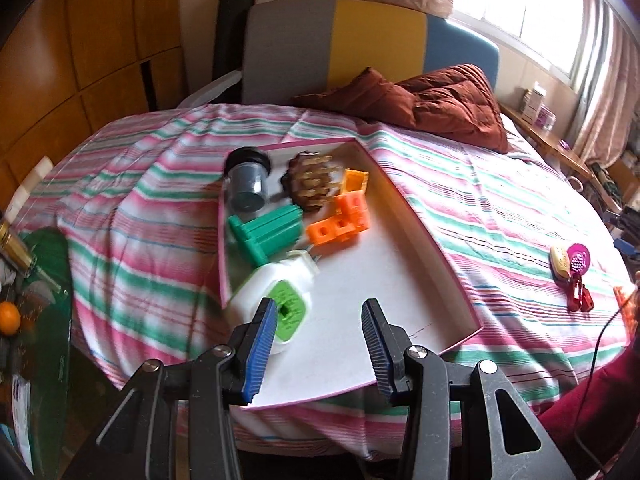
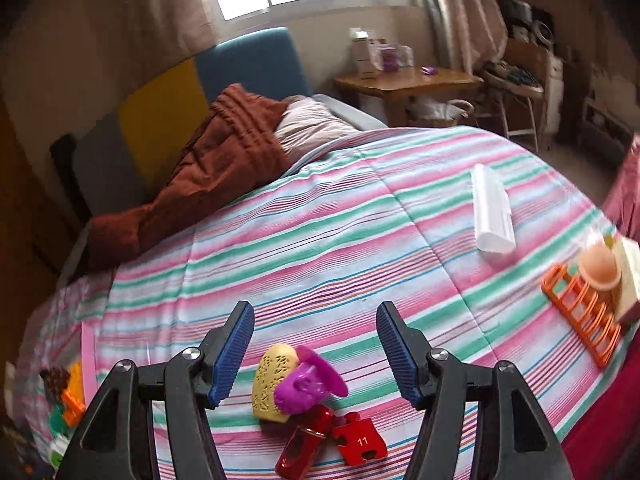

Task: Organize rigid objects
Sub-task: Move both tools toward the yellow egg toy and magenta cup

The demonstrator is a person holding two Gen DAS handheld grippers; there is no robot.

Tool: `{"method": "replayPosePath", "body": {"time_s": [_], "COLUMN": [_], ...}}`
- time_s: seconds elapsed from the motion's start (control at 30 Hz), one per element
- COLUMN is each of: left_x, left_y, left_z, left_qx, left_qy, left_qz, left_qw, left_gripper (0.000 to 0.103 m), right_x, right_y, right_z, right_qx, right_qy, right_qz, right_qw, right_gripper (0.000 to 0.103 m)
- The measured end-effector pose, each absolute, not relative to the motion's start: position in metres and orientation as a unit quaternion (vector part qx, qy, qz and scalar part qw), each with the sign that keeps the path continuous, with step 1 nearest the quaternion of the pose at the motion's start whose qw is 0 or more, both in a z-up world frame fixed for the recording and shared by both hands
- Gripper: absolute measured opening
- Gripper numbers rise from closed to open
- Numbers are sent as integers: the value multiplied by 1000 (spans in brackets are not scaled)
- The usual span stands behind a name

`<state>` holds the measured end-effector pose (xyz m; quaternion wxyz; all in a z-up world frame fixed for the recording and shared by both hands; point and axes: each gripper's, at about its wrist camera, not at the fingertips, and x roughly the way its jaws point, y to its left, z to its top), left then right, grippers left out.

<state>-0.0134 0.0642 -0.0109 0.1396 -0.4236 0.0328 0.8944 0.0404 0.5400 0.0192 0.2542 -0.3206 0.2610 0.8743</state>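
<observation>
A shallow white tray with a pink rim [image 1: 384, 280] lies on the striped bed. It holds a grey jar with a black lid [image 1: 246, 182], a brown and tan toothed piece [image 1: 310, 182], orange cube blocks [image 1: 344, 218], a green plastic piece [image 1: 268, 234] and a white case with a green label [image 1: 276, 300]. My left gripper [image 1: 320, 312] hovers open over the tray's near end, its left finger beside the white case. My right gripper [image 2: 315, 314] is open above a small pile: a yellow piece [image 2: 272, 380], a magenta toy [image 2: 308, 384], a red clip [image 2: 304, 444] and a red puzzle piece [image 2: 360, 440].
A white box [image 2: 493, 208], an orange rack [image 2: 580, 316], a peach rounded object [image 2: 600, 268] and a cream block [image 2: 630, 280] lie on the bed's right side. A brown quilt [image 2: 200, 184] is bunched by the headboard. A glass side table [image 1: 40, 300] stands at left.
</observation>
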Motion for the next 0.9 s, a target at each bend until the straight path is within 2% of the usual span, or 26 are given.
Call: {"method": "replayPosePath", "body": {"time_s": [0.1,0.2,0.8,0.87,0.9], "left_x": [-15,-17,-18,-17,-17], "left_y": [79,95,230,246,256], "left_z": [-12,-12,-29,-32,-33], "left_qx": [-425,-425,-442,-443,-444], "left_qy": [41,53,129,130,131], "left_qz": [891,888,834,826,821], "left_qw": [152,167,305,323,333], "left_gripper": [45,45,45,55,57], "right_x": [57,64,73,73,73], "right_y": [564,572,582,583,583], "right_z": [13,12,7,6,6], "right_qx": [-287,-271,-251,-252,-252], "right_qy": [347,377,423,425,426], "right_qz": [856,847,837,836,836], "right_qw": [255,256,241,239,238], "right_gripper": [64,64,64,64,64]}}
